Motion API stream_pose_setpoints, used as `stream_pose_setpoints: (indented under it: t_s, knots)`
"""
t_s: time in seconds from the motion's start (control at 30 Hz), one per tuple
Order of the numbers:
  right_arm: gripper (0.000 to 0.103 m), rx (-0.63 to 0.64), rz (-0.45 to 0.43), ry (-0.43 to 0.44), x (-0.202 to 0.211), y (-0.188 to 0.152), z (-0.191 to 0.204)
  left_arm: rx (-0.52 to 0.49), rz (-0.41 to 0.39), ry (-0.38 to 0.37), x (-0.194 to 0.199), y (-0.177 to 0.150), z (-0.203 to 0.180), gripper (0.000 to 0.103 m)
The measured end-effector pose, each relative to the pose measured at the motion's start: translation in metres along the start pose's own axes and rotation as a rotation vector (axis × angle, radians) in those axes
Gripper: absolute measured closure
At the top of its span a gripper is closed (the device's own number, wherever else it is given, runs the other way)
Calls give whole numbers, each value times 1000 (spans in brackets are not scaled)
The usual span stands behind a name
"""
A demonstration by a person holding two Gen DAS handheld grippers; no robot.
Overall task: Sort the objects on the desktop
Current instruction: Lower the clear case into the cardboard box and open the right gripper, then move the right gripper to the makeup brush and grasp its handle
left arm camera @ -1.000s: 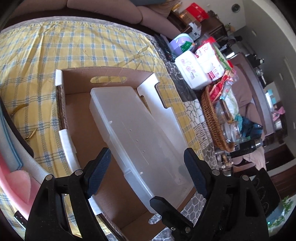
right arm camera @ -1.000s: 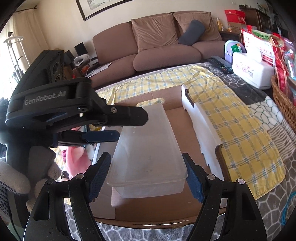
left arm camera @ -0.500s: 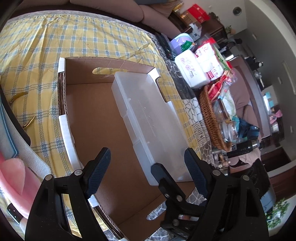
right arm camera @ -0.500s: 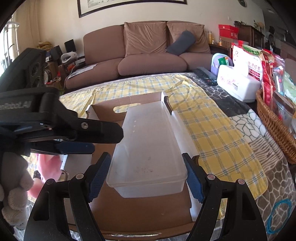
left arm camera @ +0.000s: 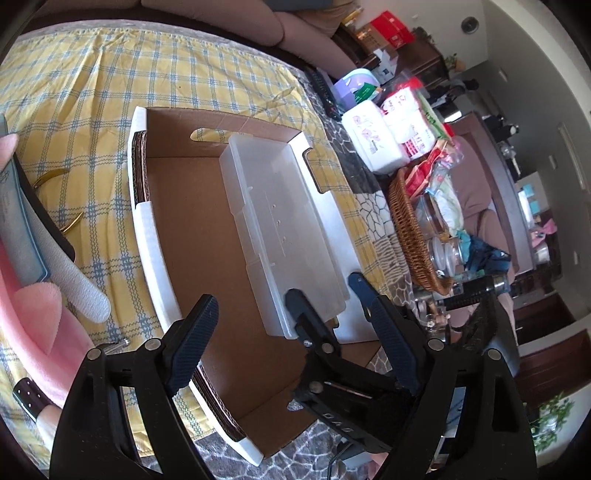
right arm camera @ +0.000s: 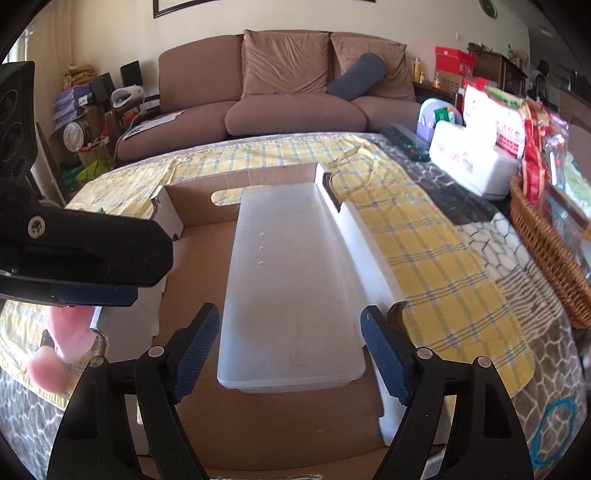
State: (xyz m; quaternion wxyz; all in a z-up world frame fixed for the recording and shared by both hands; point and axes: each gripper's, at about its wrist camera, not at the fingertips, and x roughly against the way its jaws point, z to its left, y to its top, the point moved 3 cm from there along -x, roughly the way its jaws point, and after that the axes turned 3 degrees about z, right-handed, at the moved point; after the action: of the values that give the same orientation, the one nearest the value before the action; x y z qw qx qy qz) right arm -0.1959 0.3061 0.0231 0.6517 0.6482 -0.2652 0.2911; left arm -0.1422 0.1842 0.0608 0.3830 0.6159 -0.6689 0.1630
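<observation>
Inside cardboard tray (right arm camera: 207, 435), along its right wall: translucent plastic box (right arm camera: 291, 295), placed. Both my jaws spread, holding nothing. Pink foam (left arm camera: 33, 332), nail file (left arm camera: 79, 291) unsorted on worktop.

This is a home living room. A brown sofa (right arm camera: 295, 92) with loose back cushions and a dark bolster (right arm camera: 356, 75) stands at twelve o'clock under a framed picture (right arm camera: 258, 3). The tabletop wears a yellow checked cloth (right arm camera: 424, 236) over a patterned cover. At three o'clock sit a wicker basket (right arm camera: 546, 243) of snack packets and a tissue box (right arm camera: 476, 162). Household clutter and boxes (right arm camera: 74, 99) pile at ten o'clock.
</observation>
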Motion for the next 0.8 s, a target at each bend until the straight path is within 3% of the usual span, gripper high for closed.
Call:
stream_pose_setpoints:
  t_s: [0.2,0.33,0.43,0.53,0.67,0.8]
  knots:
    - [22,-32,-44,-12,28,1,-13,-7,-17,-5,22,-7,3,20]
    - [22,-110,-34,3,42,-2,-28,-63,-57,54,52,-17,7,15]
    - [20,-51,-30,-13,49,-6,-17,-95,-82,118,74,-27,17,13]
    - [20,7,-29,40,50,-6,2,-102,-89,152,89,-38,31,13]
    - [20,131,69,-110,23,-6,17,-103,-83,173,98,-49,48,13]
    - [19,130,141,-97,3,-6,16,-128,-74,190,102,-52,57,13]
